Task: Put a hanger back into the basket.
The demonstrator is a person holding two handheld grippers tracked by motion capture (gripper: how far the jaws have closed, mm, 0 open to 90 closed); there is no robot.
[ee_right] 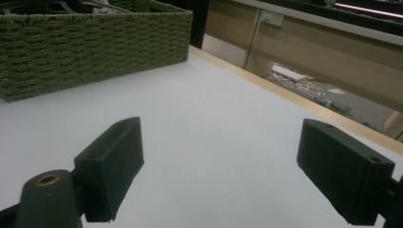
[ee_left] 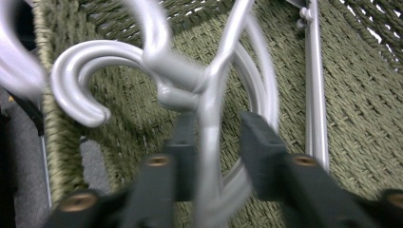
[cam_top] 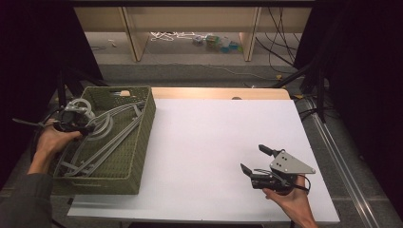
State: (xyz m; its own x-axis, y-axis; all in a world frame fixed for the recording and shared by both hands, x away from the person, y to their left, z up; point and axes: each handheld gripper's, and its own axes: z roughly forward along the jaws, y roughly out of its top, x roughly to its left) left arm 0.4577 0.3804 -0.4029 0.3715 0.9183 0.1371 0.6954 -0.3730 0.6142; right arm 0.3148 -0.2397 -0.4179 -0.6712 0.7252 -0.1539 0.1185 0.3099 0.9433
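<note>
A green woven basket [cam_top: 144, 137] stands at the table's left and holds several grey plastic hangers [cam_top: 110, 134]. My left gripper [cam_top: 78, 124] reaches into the basket's left side. In the left gripper view the neck of one grey hanger [ee_left: 209, 118] runs between my left gripper's [ee_left: 218, 128] jaws. Its hook [ee_left: 78, 71] curls off to the left. The right pad stands clear of the neck, so the jaws are open around it. My right gripper [cam_top: 252, 157] rests low over the white table [cam_top: 209, 142] at the front right, wide open with nothing between its fingers [ee_right: 221, 137].
The basket [ee_right: 95, 42] lies far left of the right gripper, across bare white tabletop. A wooden edge [cam_top: 218, 92] runs along the table's back. Beyond it are shelving legs, cables and small items on the floor [cam_top: 214, 42]. Dark stands flank both sides.
</note>
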